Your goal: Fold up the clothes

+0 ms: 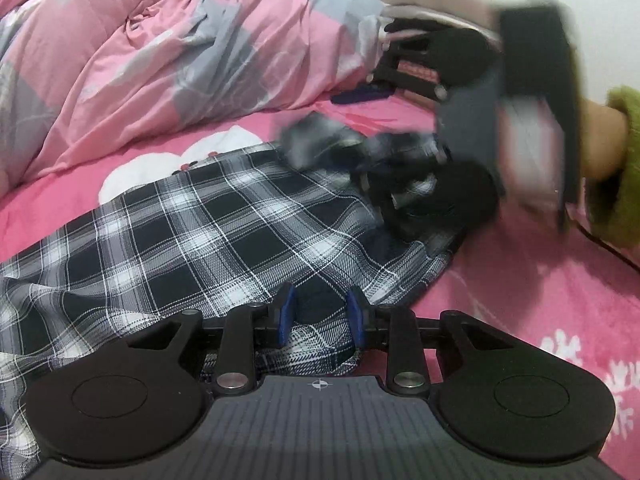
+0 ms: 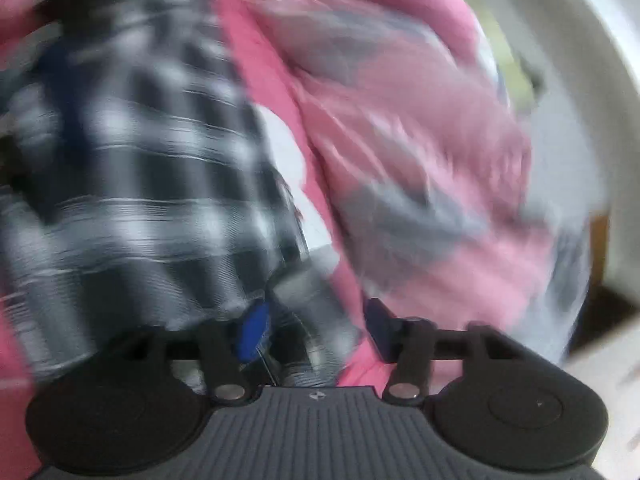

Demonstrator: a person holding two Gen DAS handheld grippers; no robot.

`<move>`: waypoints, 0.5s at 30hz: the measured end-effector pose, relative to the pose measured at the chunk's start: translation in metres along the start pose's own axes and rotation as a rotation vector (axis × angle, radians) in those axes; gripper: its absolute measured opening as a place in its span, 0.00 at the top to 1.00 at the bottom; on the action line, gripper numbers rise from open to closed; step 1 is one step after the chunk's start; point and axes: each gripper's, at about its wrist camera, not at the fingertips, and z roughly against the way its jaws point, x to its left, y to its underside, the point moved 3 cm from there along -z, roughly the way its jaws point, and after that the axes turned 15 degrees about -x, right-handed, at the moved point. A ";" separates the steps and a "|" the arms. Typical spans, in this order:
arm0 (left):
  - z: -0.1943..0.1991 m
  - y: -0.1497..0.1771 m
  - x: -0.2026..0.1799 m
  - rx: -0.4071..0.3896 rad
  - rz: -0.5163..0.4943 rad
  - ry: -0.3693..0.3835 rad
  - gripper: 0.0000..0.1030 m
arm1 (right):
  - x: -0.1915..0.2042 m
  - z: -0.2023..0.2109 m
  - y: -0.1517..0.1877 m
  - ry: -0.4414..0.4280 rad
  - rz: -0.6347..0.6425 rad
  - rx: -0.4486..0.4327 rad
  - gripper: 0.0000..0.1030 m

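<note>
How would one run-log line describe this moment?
left tool: shut on plaid garment edge | right tool: open above garment, blurred | surface: pink bed sheet

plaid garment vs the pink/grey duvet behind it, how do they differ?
The plaid garment is black-and-white check; the duvet has pink and grey patches. The plaid garment lies fairly flat on the pink sheet; the duvet is bunched in a puffy heap. Both are wrinkled fabric on the bed.

Black-and-white plaid shirt (image 1: 208, 216) under me, hot-pink bedsheet (image 1: 520, 288) with white snowflakes, quilt (image 1: 168, 40) in pale pink and grey patches, my sleeve (image 1: 624, 168) olive green.
</note>
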 end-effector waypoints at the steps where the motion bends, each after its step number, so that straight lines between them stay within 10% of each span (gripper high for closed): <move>1: 0.000 0.000 0.000 0.000 0.002 0.001 0.73 | -0.003 0.007 -0.002 0.014 -0.027 0.003 0.42; 7: 0.000 0.000 0.002 -0.001 0.007 0.005 0.73 | -0.093 0.071 0.042 0.045 -0.833 -0.030 0.40; 15: -0.001 0.000 0.003 -0.002 0.006 0.004 0.73 | -0.121 0.071 0.175 -0.010 -1.595 0.098 0.39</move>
